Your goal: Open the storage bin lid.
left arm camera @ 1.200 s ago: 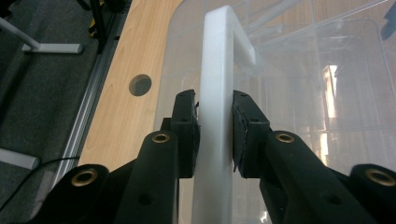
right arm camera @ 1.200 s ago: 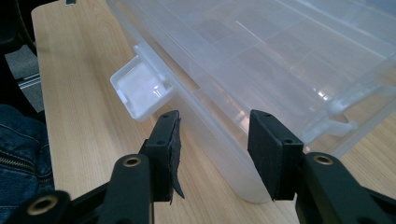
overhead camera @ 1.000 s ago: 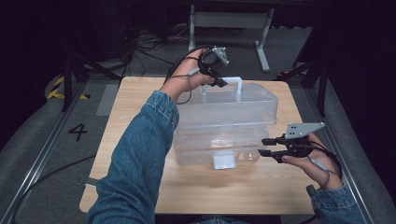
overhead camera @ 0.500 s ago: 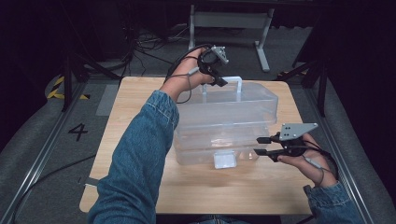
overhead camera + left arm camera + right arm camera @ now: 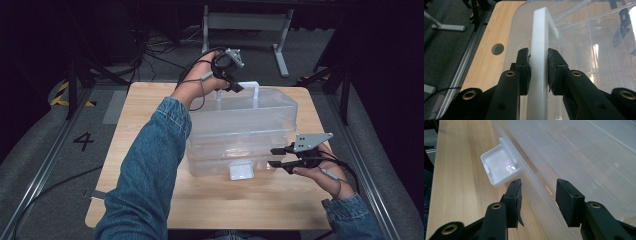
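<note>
We see a clear plastic bin [image 5: 240,132] resting at the middle of the wooden table [image 5: 150,115]. At its far rim, the left gripper [image 5: 538,65] is clamped on the white latch handle [image 5: 539,37], which stands upright. At the near right corner, the right gripper [image 5: 537,195] has its jaws apart, straddling the bin's rim beside the lowered front latch [image 5: 500,166].

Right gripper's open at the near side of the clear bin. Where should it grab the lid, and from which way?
Take the lid's protruding edge lip, just right of the white latch. Come in level from the table's right, one pad above and one below. The right gripper is open and already straddles that thin, straight lip.
</note>
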